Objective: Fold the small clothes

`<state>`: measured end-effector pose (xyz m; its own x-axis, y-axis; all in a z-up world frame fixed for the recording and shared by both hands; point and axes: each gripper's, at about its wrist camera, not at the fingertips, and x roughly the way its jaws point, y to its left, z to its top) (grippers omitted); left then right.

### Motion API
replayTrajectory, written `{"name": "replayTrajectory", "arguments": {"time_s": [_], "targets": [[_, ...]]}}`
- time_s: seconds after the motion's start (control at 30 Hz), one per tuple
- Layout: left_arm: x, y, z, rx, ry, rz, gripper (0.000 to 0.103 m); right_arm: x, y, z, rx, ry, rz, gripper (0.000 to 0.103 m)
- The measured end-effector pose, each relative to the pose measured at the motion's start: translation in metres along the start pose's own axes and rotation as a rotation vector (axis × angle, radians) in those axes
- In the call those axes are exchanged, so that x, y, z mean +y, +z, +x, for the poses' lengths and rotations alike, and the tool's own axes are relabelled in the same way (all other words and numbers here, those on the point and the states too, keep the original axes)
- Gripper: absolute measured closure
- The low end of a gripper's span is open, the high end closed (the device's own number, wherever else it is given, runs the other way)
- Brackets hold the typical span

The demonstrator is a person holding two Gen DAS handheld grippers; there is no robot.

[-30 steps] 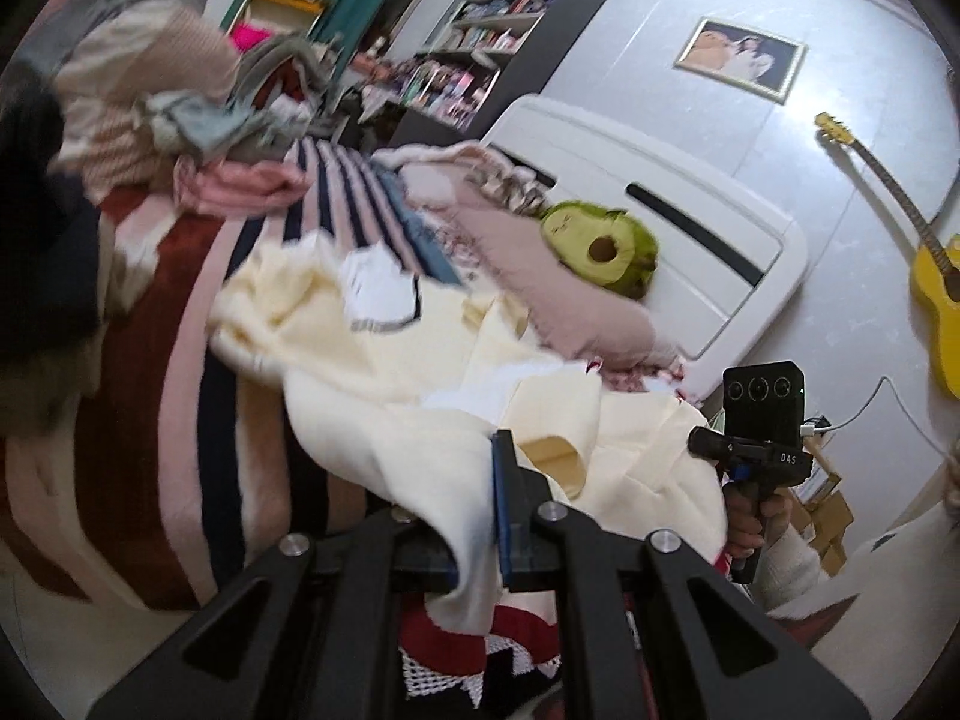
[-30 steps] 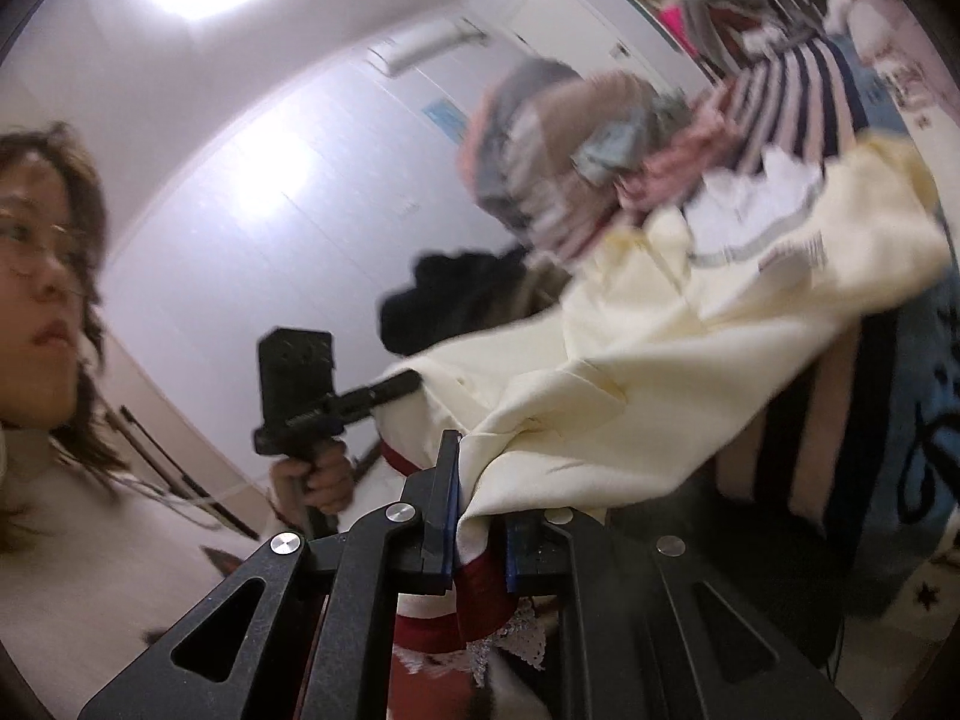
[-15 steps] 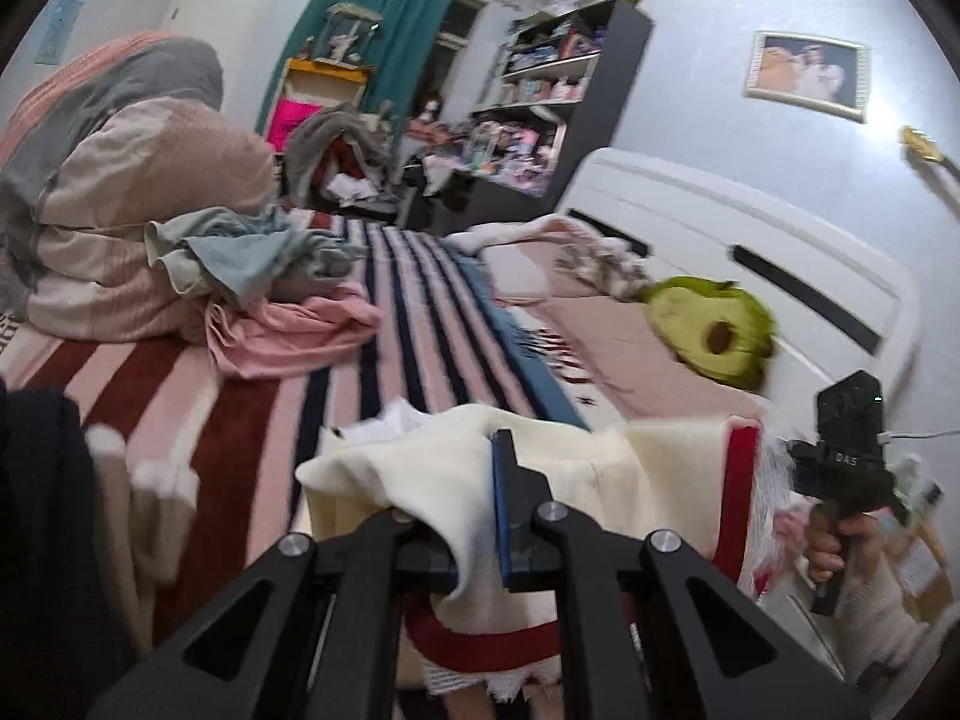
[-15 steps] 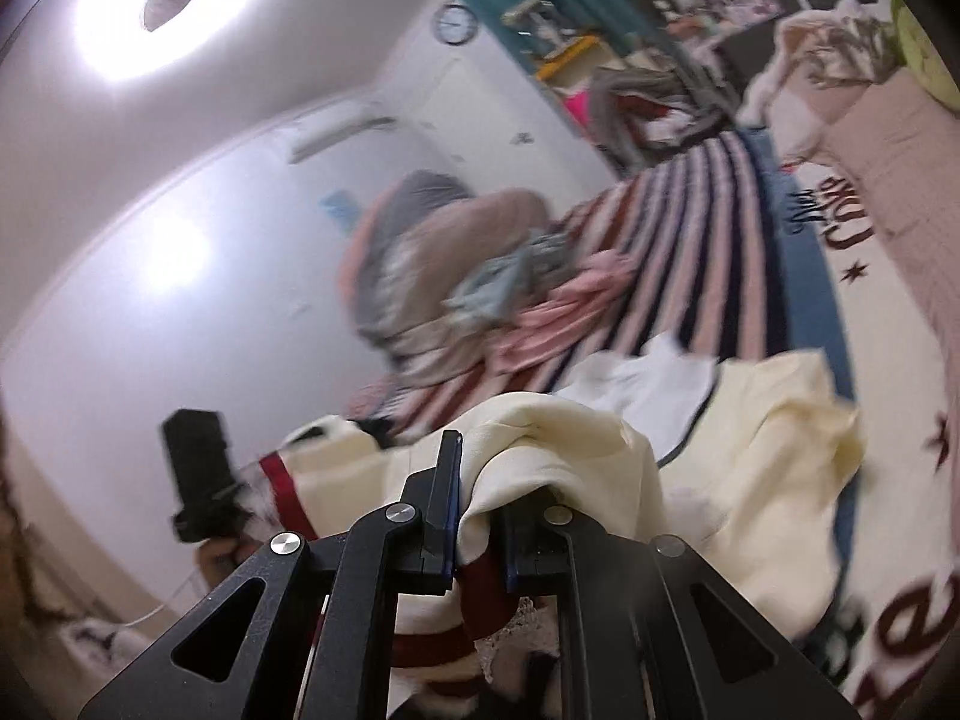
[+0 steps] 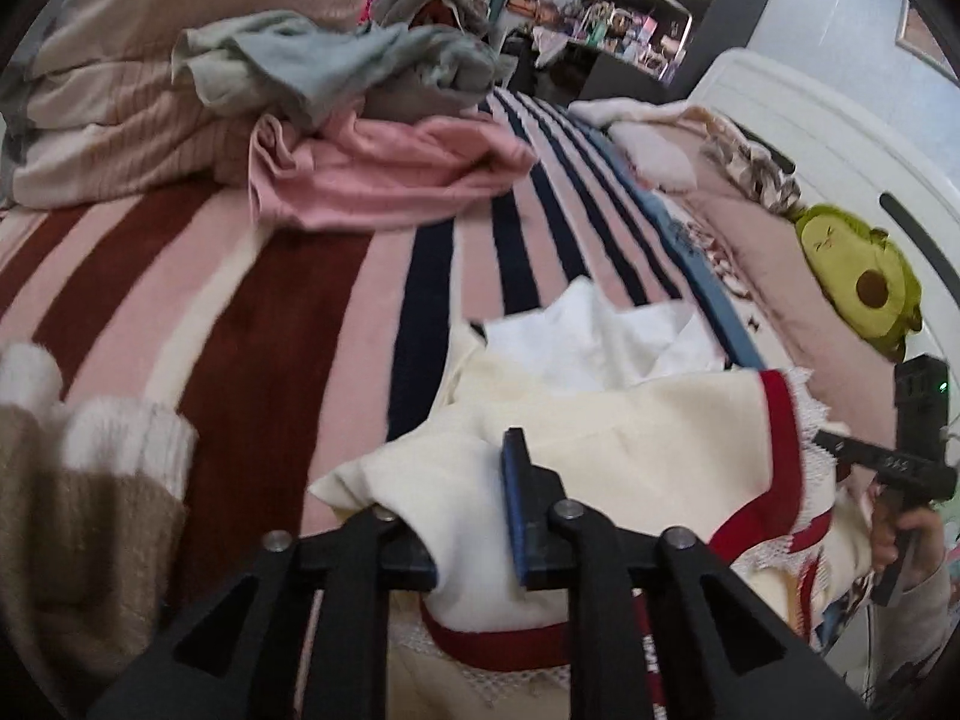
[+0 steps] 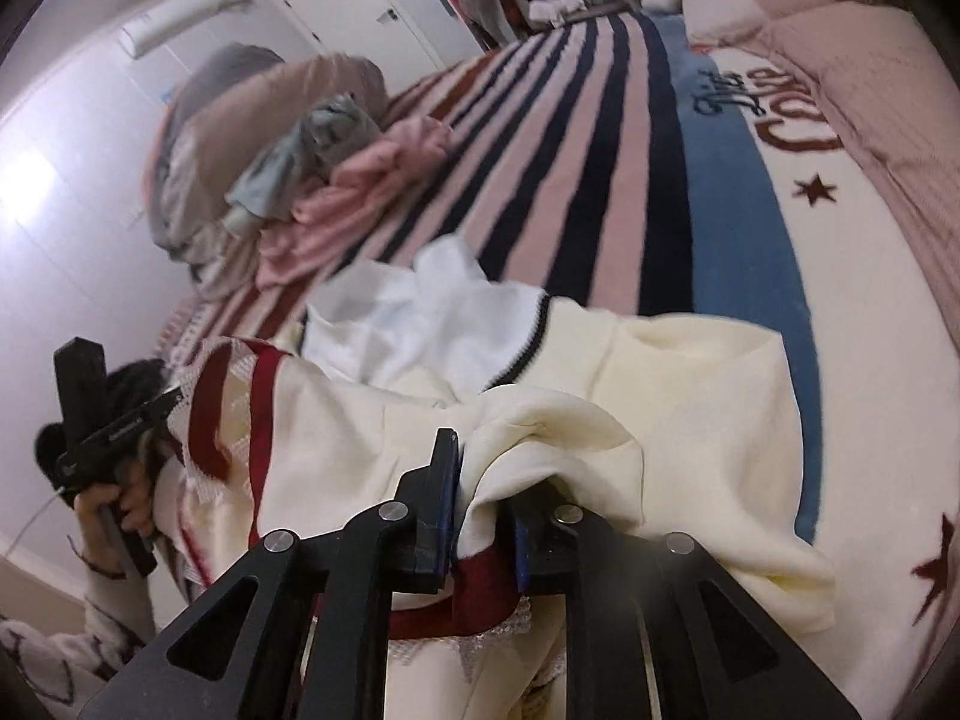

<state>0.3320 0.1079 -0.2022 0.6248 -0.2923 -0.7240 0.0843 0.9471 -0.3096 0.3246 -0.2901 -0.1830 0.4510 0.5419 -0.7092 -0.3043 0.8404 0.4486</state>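
A cream garment (image 5: 630, 438) with red trim and a lace hem lies doubled over on the striped blanket (image 5: 288, 312), with white fabric showing at its far edge. My left gripper (image 5: 462, 480) is low over its near corner. Its jaws are opening and stand apart, with cream cloth loose between them and draped over the left finger. My right gripper (image 6: 480, 468) is at the other near corner of the cream garment (image 6: 660, 372). Its jaws are also opening, though bunched cream cloth and red hem still sit pinched between the pads. Each view shows the other gripper in a hand at its edge.
A pink garment (image 5: 384, 174) and grey clothes (image 5: 336, 60) are heaped on a folded quilt (image 5: 120, 102) at the far side. A beige knit with white cuffs (image 5: 78, 480) lies near left. An avocado plush (image 5: 858, 282), a pillow and the white headboard (image 5: 840, 138) are on the right.
Both grippers swung down and forward, carrying the garment's hem over onto the rest of it on the bed. The left jaws now stand wider apart; the right have widened slightly.
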Motion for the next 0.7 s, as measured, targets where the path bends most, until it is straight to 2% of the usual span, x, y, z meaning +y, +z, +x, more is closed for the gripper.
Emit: {"name": "replayTrajectory", "arguments": {"time_s": [0.07, 0.13, 0.2, 0.23, 0.3, 0.37, 0.4, 0.43, 0.5, 0.53, 0.57, 0.63, 0.7], "targets": [[-0.002, -0.004, -0.007, -0.006, 0.007, 0.019, 0.069, -0.001, -0.004, -0.006, 0.003, -0.020, -0.008, 0.091], [-0.004, -0.006, -0.022, -0.036, 0.016, 0.036, 0.045, -0.003, -0.007, -0.019, -0.009, -0.055, -0.002, 0.084], [-0.007, -0.010, -0.050, -0.092, 0.042, 0.067, 0.039, -0.004, -0.009, -0.035, -0.026, -0.100, 0.001, 0.074], [-0.009, -0.011, -0.062, -0.106, 0.043, 0.077, 0.039, -0.005, -0.010, -0.047, -0.052, -0.139, 0.001, 0.064], [-0.010, -0.013, -0.082, -0.125, 0.018, 0.079, 0.038, -0.002, -0.015, -0.072, -0.106, -0.162, -0.022, 0.063], [-0.014, -0.022, -0.100, -0.120, -0.028, 0.084, 0.039, 0.003, -0.020, -0.089, -0.138, -0.130, -0.031, 0.063], [-0.018, -0.027, -0.105, -0.108, -0.039, 0.096, 0.039, 0.008, -0.026, -0.099, -0.151, -0.080, -0.043, 0.063], [-0.023, -0.032, -0.107, -0.094, -0.042, 0.113, 0.039, 0.012, -0.030, -0.102, -0.145, -0.042, -0.052, 0.067], [-0.036, -0.047, -0.105, -0.052, -0.054, 0.147, 0.041, 0.022, -0.040, -0.101, -0.109, 0.029, -0.068, 0.080], [-0.040, -0.054, -0.102, -0.031, -0.071, 0.147, 0.048, 0.028, -0.047, -0.097, -0.087, 0.049, -0.074, 0.090], [-0.044, -0.061, -0.099, -0.007, -0.094, 0.141, 0.053, 0.035, -0.053, -0.090, -0.065, 0.068, -0.082, 0.095], [-0.051, -0.076, -0.088, 0.055, -0.151, 0.126, 0.068, 0.047, -0.068, -0.070, -0.003, 0.114, -0.096, 0.095], [-0.058, -0.091, -0.080, 0.097, -0.184, 0.115, 0.069, 0.055, -0.082, -0.050, 0.057, 0.144, -0.102, 0.095]]}}
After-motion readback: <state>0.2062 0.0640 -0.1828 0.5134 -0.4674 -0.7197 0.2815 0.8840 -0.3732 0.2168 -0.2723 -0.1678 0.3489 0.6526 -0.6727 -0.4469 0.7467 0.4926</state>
